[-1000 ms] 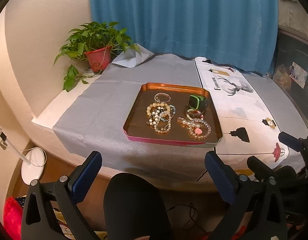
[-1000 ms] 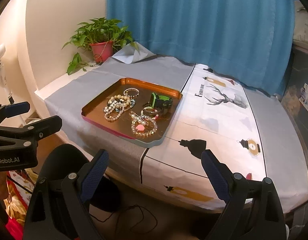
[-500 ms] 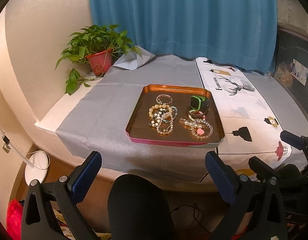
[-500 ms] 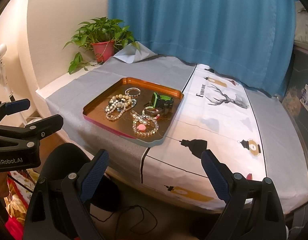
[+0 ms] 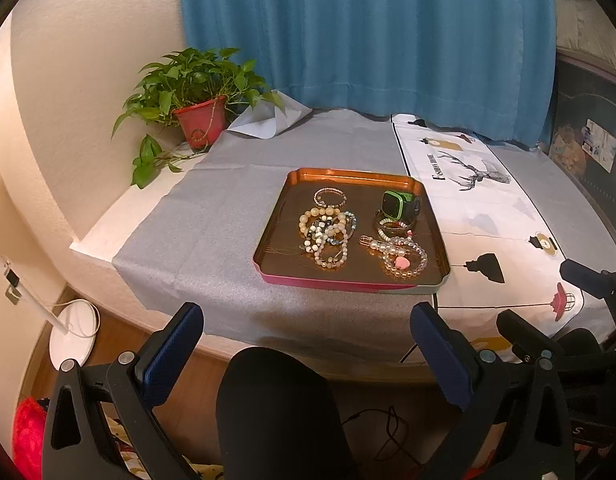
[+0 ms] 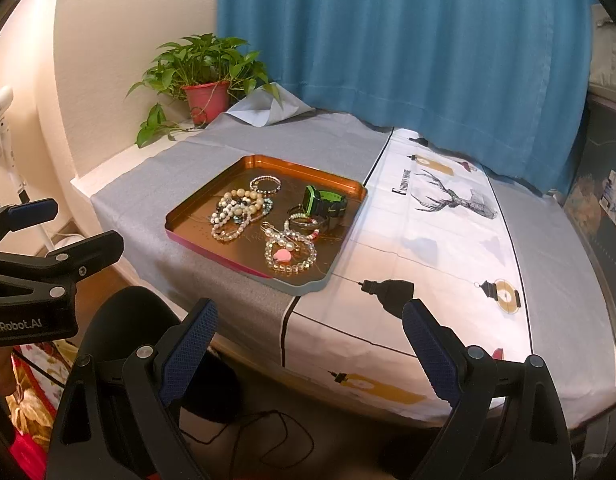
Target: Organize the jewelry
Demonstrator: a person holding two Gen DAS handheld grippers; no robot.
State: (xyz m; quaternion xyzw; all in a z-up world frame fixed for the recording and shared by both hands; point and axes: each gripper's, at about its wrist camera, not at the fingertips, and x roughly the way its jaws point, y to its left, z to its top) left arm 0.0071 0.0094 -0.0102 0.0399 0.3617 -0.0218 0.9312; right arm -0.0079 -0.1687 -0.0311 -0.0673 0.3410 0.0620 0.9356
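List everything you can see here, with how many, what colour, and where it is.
tray: one, copper, on the grey cloth
bead bracelets: several, pale and clear, piled in the tray
green watch: one, tray's far right corner
grey cloth: one, table's left part
printed cloth: one, white with a deer, right of the tray
potted plant: one, green in a red pot, far left corner
curtain: one, blue, behind the table
left tool: open, short of the table
right tool: open, short of the table
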